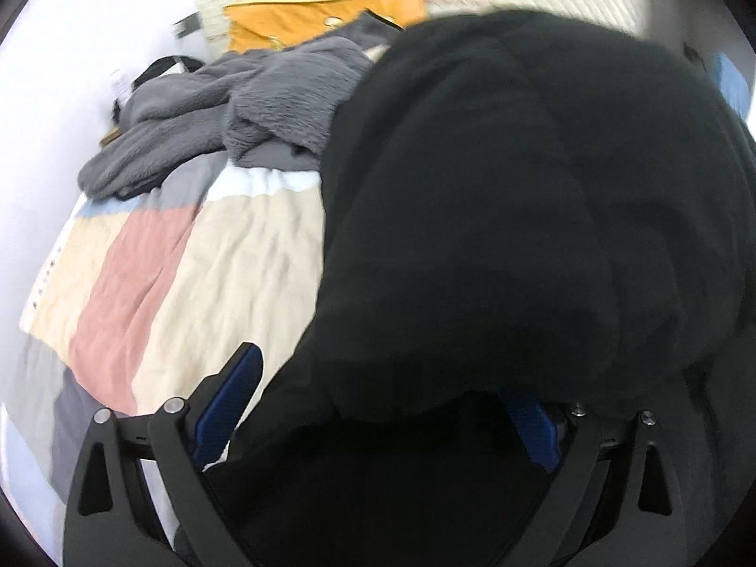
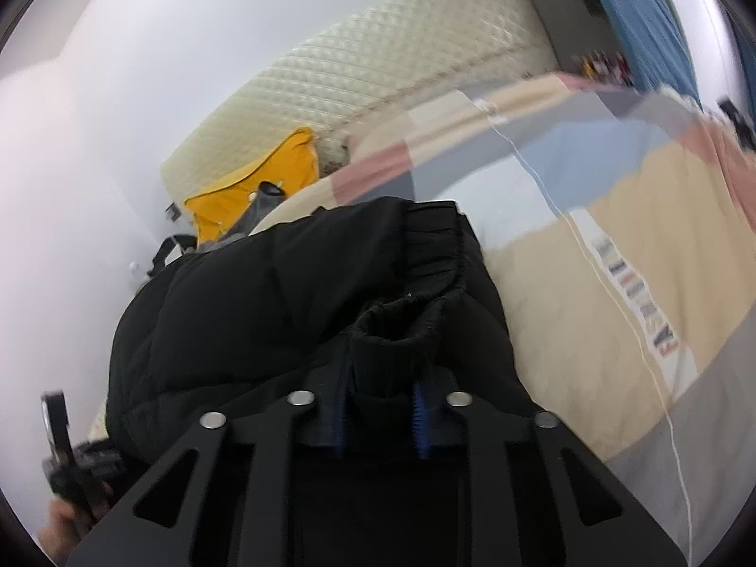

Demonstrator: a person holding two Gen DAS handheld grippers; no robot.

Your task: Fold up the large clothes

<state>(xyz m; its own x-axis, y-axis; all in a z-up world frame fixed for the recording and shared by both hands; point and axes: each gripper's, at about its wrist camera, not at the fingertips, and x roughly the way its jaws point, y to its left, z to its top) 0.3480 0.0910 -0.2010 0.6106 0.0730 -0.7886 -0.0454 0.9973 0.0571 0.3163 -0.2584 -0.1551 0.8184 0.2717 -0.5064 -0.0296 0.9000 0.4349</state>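
A large black padded jacket (image 1: 519,217) fills the right half of the left wrist view and lies over the patchwork bed cover (image 1: 227,255). My left gripper (image 1: 378,406) has its blue pads (image 1: 236,397) wide apart, with the black cloth draped across the gap and over the right finger. In the right wrist view the same jacket (image 2: 264,312) hangs bunched above the bed. My right gripper (image 2: 382,401) is shut on a dark fold of it beside the elastic cuff (image 2: 439,255).
A grey fleece garment (image 1: 227,113) and a yellow garment (image 1: 321,9) lie near the quilted cream headboard (image 2: 387,52). A white cord (image 2: 605,274) runs across the bed cover (image 2: 590,330). The left hand-held gripper (image 2: 71,463) shows at the lower left.
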